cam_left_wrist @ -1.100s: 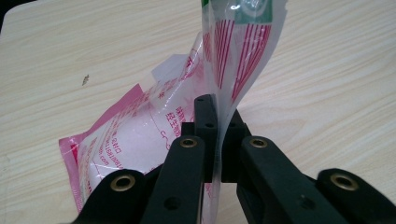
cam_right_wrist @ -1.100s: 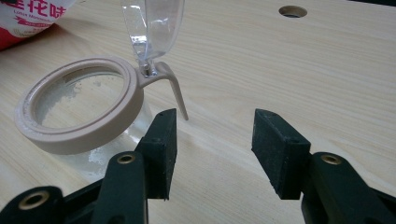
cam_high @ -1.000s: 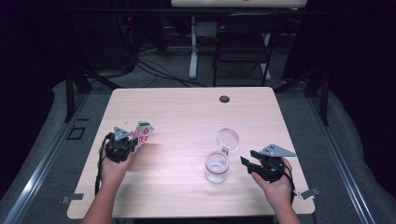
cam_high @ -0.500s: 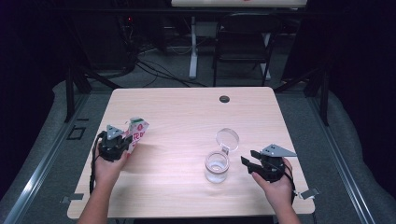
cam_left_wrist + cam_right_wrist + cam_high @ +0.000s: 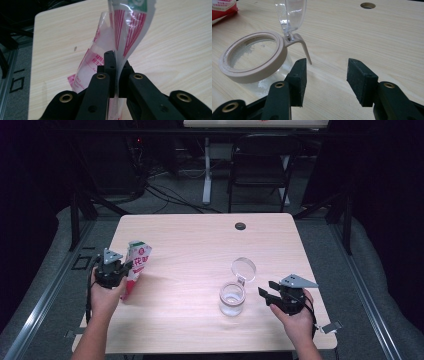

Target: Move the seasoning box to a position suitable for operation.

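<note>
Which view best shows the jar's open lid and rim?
The right gripper view: the jar fills its left, beige rim and raised clear lid close up. The high view shows it small. The left gripper view gives nothing of it.

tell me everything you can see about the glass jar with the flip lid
The jar is small, round and clear, like glass, with a beige plastic collar around its mouth. Its clear hinged lid is flipped open and stands up behind the rim. It stands upright on the wooden table, right of centre. A whitish residue clings inside. The right gripper sits just beside it, jaws open, not touching.
</note>
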A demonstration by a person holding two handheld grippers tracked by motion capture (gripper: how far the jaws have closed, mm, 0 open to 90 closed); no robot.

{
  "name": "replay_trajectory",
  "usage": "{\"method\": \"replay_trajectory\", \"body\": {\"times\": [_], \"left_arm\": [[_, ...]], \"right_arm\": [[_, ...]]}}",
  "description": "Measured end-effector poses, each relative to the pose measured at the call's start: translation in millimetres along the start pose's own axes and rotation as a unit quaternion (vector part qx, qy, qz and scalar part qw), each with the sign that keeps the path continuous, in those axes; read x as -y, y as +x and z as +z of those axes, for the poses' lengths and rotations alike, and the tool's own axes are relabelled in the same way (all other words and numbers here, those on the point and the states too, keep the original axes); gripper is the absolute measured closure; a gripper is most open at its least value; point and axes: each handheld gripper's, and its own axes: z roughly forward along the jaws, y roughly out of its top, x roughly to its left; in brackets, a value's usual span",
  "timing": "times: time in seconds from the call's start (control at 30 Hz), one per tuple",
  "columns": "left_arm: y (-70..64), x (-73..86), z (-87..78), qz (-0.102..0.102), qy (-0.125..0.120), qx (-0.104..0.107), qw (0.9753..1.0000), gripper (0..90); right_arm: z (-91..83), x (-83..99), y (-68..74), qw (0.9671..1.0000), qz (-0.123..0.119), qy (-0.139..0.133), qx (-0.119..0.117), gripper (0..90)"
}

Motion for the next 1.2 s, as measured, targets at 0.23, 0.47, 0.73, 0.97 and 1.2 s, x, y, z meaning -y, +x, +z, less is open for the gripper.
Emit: {"method": "replay_trajectory", "body": {"times": [0.23, 0.47, 0.73, 0.97, 1.2], "left_arm": [[12.9, -9.9, -7.3, 0.006, 0.002, -0.016, 0.9999, 90.0], [19.1, -21.6, -10.5, 0.013, 0.001, -0.029, 0.9995, 90.0], [32.1, -35.9, -22.3, 0.005, -0.011, -0.041, 0.9991, 90.0], [30.6, -43.9, -33.8, 0.005, -0.019, -0.033, 0.9992, 90.0], [22.8, -48.2, -35.8, 0.01, -0.019, -0.01, 0.9997, 90.0]], "right_arm": [[-0.1, 0.1, -0.9, 1.0, 0.003, 0.0, 0.0, 50.3], [-0.6, 0.0, -2.3, 1.0, 0.005, -0.006, 0.0, 50.3], [-1.7, 0.1, -4.0, 0.9999, 0.008, -0.008, 0.003, 50.3], [-1.6, 0.1, -4.4, 0.9999, 0.009, -0.008, 0.003, 50.3], [-1.9, 0.0, -4.8, 0.9999, 0.008, -0.009, 0.003, 50.5]]}}
